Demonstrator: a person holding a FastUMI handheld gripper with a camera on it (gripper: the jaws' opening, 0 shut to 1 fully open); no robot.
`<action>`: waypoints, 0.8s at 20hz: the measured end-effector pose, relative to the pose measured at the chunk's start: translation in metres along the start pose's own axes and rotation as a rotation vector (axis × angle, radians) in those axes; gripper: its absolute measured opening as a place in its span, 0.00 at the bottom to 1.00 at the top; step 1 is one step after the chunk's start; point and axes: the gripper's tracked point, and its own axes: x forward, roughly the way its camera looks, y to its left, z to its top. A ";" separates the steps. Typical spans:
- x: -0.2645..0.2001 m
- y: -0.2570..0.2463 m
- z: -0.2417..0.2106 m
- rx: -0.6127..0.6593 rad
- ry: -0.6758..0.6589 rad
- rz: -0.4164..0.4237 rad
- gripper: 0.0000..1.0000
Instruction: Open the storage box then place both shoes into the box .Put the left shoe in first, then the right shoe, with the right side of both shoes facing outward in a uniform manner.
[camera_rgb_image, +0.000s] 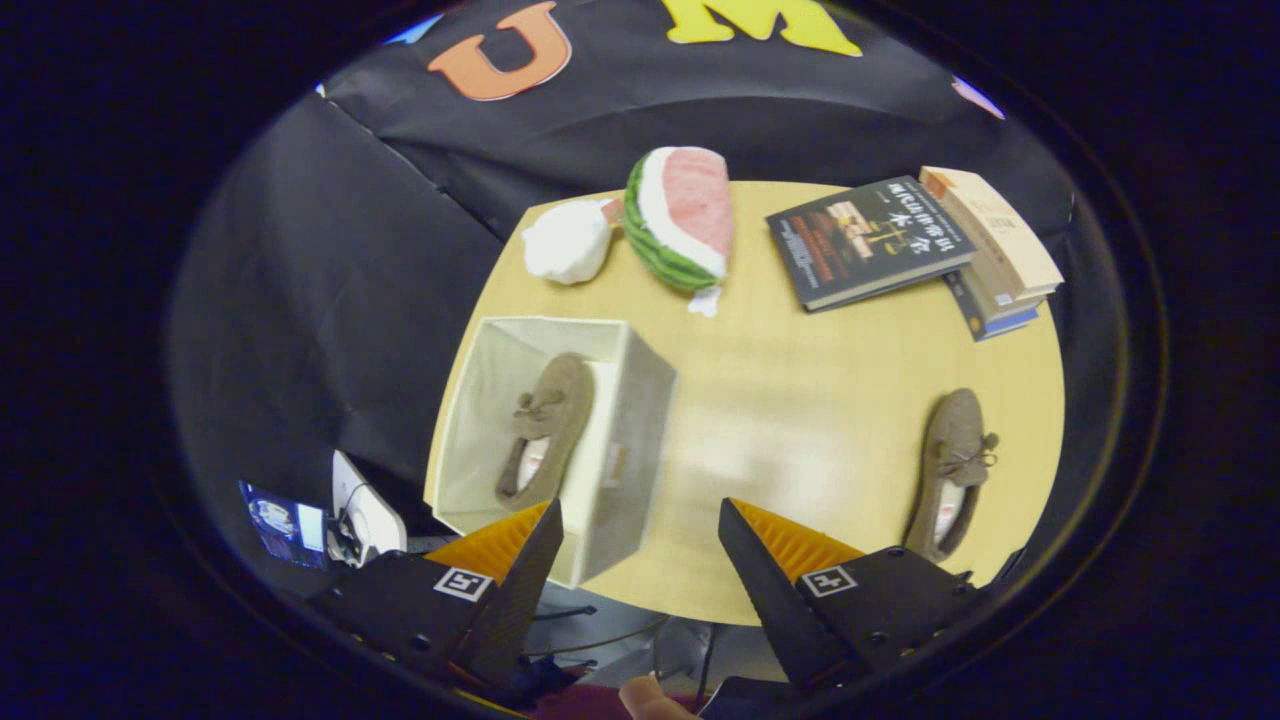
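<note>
Shoes (953, 470) untouched — claw (640, 520) wide open, holding nothing.

one shoe (545, 430) in box (640, 420), other shoe (952, 470) rightward on table (800, 400)

Brown shoes (952, 470), beige storage box (520, 400)
</note>
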 end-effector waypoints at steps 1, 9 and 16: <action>0.001 -0.025 0.002 0.007 -0.011 -0.026 0.96; 0.012 -0.207 -0.041 0.116 0.054 -0.207 0.96; 0.039 -0.337 -0.069 0.072 0.134 -0.412 0.96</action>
